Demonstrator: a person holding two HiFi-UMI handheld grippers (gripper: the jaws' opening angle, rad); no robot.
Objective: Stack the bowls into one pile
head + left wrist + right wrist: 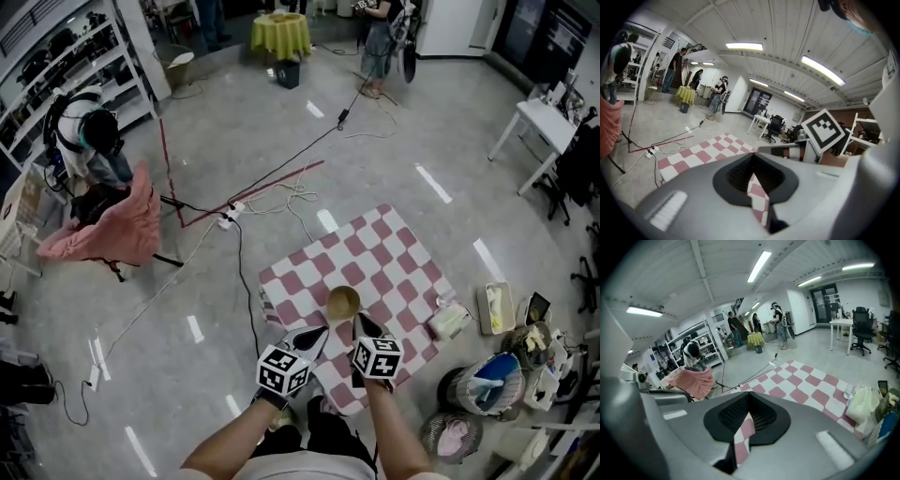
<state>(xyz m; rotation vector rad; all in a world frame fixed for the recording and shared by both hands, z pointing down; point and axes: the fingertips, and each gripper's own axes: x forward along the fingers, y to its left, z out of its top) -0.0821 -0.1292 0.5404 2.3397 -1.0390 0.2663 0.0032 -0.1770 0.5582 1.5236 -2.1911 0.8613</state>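
Observation:
One olive-gold bowl (343, 301) shows on the red-and-white checkered cloth (394, 262); I cannot tell whether more bowls are nested in it. Just short of the bowl, side by side at the cloth's near edge, are my left gripper (317, 334) and my right gripper (362, 324). In the left gripper view the left gripper (752, 160) has its jaw tips together, with only cloth showing in the slit behind them. The right gripper (749, 398) looks the same in its own view. The bowl appears in neither gripper view.
A white bag (448, 322) and a glass (850, 391) sit at the cloth's right edge. Bins and clutter (487, 380) crowd the lower right. Cables (281, 202) run over the floor, with a pink cloth on a stand (103, 230) at the left. People stand far back.

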